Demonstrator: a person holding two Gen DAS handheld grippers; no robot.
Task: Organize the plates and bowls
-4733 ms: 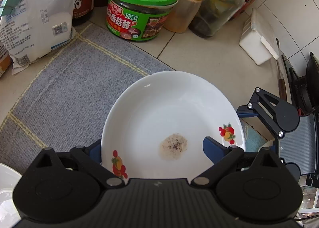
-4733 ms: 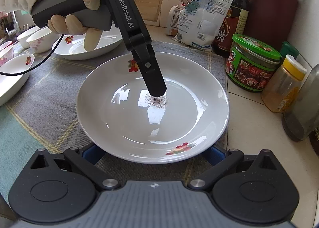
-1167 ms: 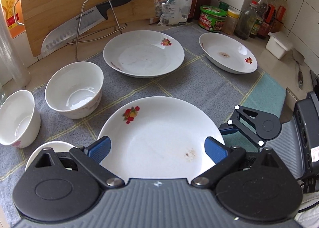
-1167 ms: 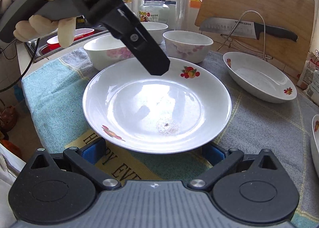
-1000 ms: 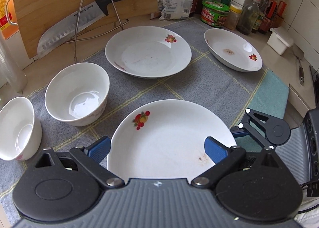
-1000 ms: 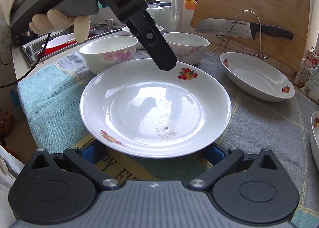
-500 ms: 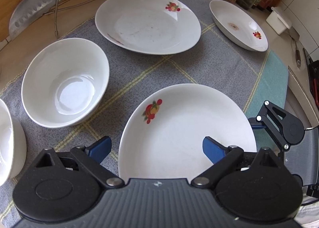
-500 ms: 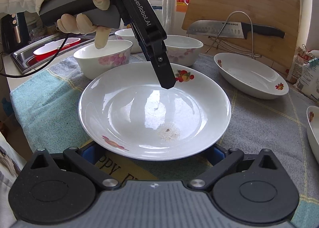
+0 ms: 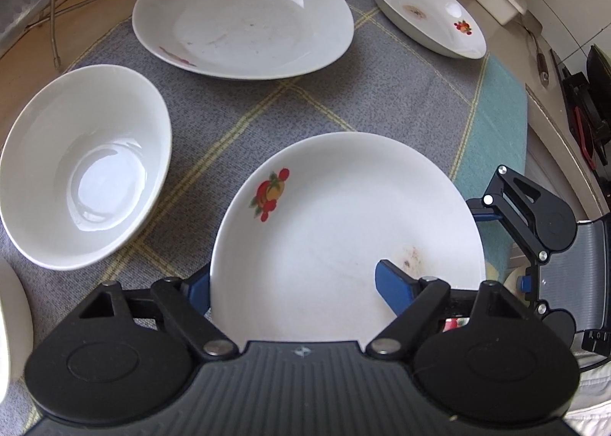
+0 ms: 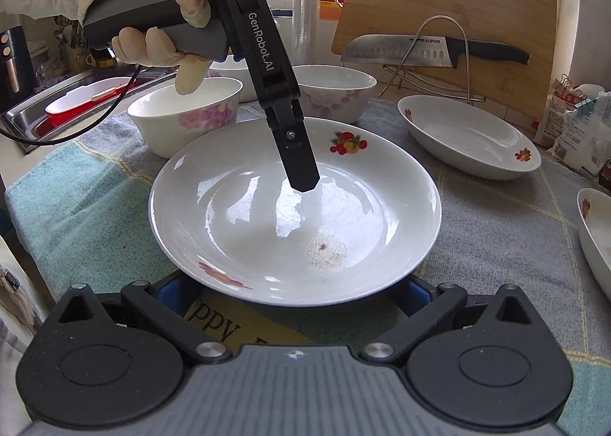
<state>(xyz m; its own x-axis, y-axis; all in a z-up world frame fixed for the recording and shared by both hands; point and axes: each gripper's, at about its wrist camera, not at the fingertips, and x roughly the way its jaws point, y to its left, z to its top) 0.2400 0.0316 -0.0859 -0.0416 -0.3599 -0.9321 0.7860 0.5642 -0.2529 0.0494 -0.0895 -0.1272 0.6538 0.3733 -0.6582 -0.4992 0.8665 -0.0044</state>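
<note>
A white plate (image 10: 294, 222) with a fruit picture and a small dirty spot is held over the grey cloth (image 9: 382, 100) on the surface, near the front edge. It is held from two sides. The left hand-held gripper (image 10: 299, 172) is pinching the plate's far rim, with one finger inside the dish. The right hand-held gripper (image 10: 294, 293) sits at the near rim with its blue pads spread to either side below the plate; whether it is squeezing the plate cannot be told.

The step in hand looks like moving this plate so it can be stacked with the other plates. Next, it probably needs to be carried over one of them, kept flat, and let down softly so nothing chips.

In the left wrist view, a big plate (image 9: 244, 16) lies farther back and another plate (image 9: 424, 8) lies far to the right. A deep bowl (image 9: 84, 165) stands just to the left, close to the held plate, and could be bumped. In the right wrist view, two flowered bowls (image 10: 187, 111) (image 10: 336, 90) stand behind the plate. Farther back, a knife (image 10: 435, 50) rests on a wire rack in front of a wooden board (image 10: 458, 16).
</note>
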